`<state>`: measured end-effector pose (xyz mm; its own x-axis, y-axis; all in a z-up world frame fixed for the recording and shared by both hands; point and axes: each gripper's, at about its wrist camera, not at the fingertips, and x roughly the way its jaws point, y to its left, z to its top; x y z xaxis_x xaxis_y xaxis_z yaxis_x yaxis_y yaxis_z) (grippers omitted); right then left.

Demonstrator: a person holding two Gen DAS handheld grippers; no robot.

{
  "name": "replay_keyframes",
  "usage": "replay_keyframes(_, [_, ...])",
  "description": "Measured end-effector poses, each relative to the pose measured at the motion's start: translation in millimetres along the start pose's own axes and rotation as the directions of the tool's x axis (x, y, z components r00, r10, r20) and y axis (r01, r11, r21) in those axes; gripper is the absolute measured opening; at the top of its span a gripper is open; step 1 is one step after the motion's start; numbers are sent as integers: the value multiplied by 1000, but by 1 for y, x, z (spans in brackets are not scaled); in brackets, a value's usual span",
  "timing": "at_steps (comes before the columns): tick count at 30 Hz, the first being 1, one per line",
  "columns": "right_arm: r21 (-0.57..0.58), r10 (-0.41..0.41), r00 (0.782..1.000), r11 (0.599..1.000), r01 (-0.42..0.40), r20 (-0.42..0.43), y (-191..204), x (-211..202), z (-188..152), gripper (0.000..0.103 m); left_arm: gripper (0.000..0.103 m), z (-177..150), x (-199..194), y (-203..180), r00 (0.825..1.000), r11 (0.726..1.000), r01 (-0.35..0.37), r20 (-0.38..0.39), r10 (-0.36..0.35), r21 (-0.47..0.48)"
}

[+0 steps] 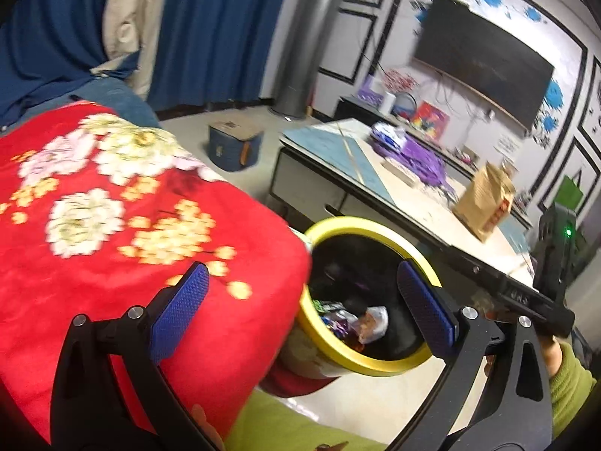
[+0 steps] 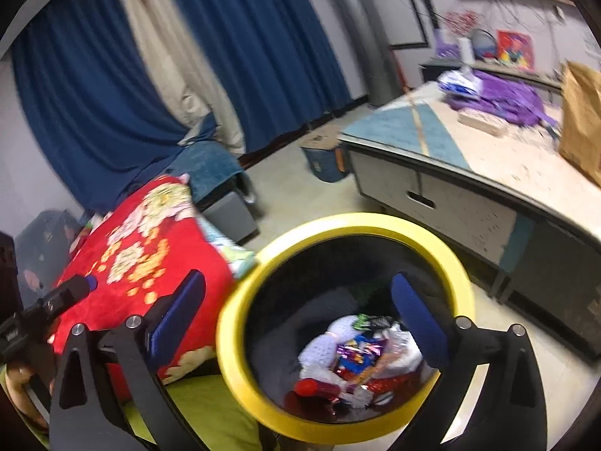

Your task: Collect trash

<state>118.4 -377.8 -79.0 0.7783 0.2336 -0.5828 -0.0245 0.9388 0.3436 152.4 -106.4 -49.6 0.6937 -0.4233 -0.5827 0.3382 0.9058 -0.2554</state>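
Note:
A trash bin with a yellow rim (image 1: 360, 222) (image 2: 330, 221) stands on the floor between a red flowered blanket and a low table. Inside lie crumpled wrappers and tissue (image 1: 357, 321) (image 2: 360, 353). My left gripper (image 1: 306, 300) is open and empty, its blue pads (image 1: 180, 312) spread over the blanket edge and the bin. My right gripper (image 2: 300, 315) is open and empty above the bin mouth, with its right pad (image 2: 420, 323) over the trash. The right gripper's body shows at the right of the left wrist view (image 1: 552, 248).
A red flowered blanket (image 1: 112, 206) (image 2: 150, 263) lies left of the bin. A low table (image 1: 394, 188) (image 2: 469, 173) stands right, with a brown paper bag (image 1: 484, 199) (image 2: 582, 112) and a purple cloth (image 1: 417, 154) (image 2: 499, 101). A blue box (image 1: 234, 144) sits on the floor.

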Motion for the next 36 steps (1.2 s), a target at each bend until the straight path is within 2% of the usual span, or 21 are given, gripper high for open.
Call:
replay_keyframes(6, [-142, 51, 998, 988, -54, -25, 61, 0, 2, 97, 92, -1, -40, 23, 992, 995, -98, 73, 100, -33])
replay_keyframes(10, [-186, 79, 997, 979, -79, -10, 95, -4, -4, 97, 92, -3, -63, 38, 981, 986, -150, 110, 157, -67])
replay_keyframes(15, [-244, 116, 990, 965, -95, 74, 132, -17, -14, 97, 92, -13, -95, 49, 960, 972, -227, 153, 233, -59])
replay_keyframes(17, [-281, 136, 982, 955, -95, 130, 143, -25, -17, 97, 92, -19, -109, 51, 947, 965, -259, 187, 263, -47])
replay_keyframes(22, [-339, 189, 941, 937, -88, 280, 160, -49, -28, 97, 92, -37, -135, 50, 913, 947, -317, 257, 317, -41])
replay_keyframes(24, [-340, 183, 923, 938, -62, 338, 162, -56, -36, 97, 92, -44, -141, 49, 902, 942, -333, 277, 331, -42])
replay_keyframes(27, [-356, 144, 907, 934, 7, 396, 169, -60, -46, 97, 92, -52, -149, 47, 888, 936, -351, 304, 345, -37])
replay_keyframes(30, [-373, 128, 896, 927, 44, 426, 171, -59, -55, 97, 92, -54, -154, 50, 879, 936, -346, 328, 346, -61])
replay_keyframes(33, [-386, 141, 889, 922, 42, 435, 173, -57, -61, 97, 92, -56, -158, 54, 864, 932, -353, 352, 360, -84])
replay_keyframes(36, [-412, 148, 890, 910, 48, 431, 177, -51, -70, 97, 92, -59, -159, 57, 858, 932, -350, 368, 359, -95])
